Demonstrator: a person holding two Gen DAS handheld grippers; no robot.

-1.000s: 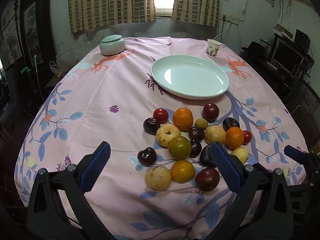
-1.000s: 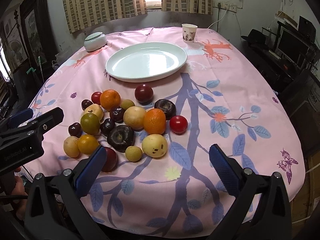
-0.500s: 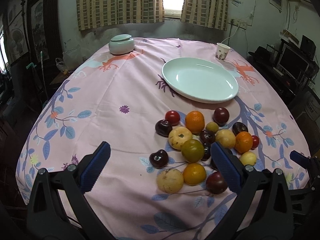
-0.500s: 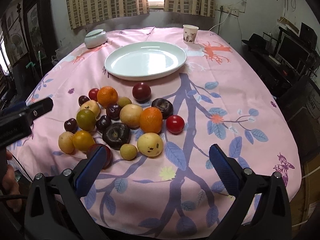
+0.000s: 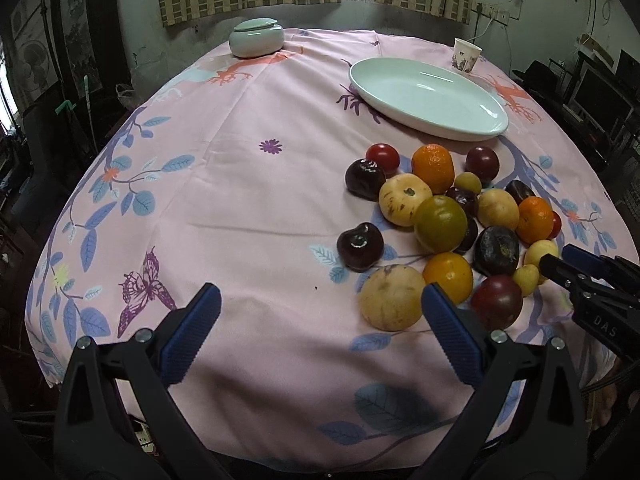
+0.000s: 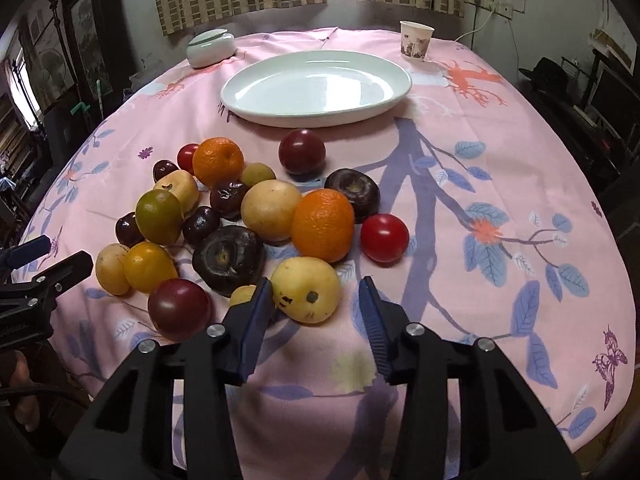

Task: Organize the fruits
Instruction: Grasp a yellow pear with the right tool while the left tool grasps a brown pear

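Observation:
Several fruits lie heaped on the pink cloth: oranges [image 6: 323,226], dark plums [image 6: 228,254], red tomatoes [image 6: 385,237] and pale yellow ones. An empty white plate [image 6: 316,84] [image 5: 424,92] stands beyond the heap. My right gripper [image 6: 316,286] is closing its jaws around a spotted yellow fruit [image 6: 306,300]. The left pad is at the fruit's side and a gap shows at the right pad. My left gripper [image 5: 320,296] is open wide over bare cloth, with a pale round fruit [image 5: 392,298] just by its right fingertip. Each gripper shows at the edge of the other's view.
A lidded pale ceramic jar [image 5: 256,38] sits at the far left of the table and a paper cup [image 5: 466,54] at the far right. The table's near edge drops off just under both grippers. Dark furniture stands on the right, and a hand [image 6: 24,400] shows at the lower left.
Both grippers have sunk closer to the fruit heap. The right jaws have narrowed from wide open to just around the spotted yellow fruit. The left jaws stay wide.

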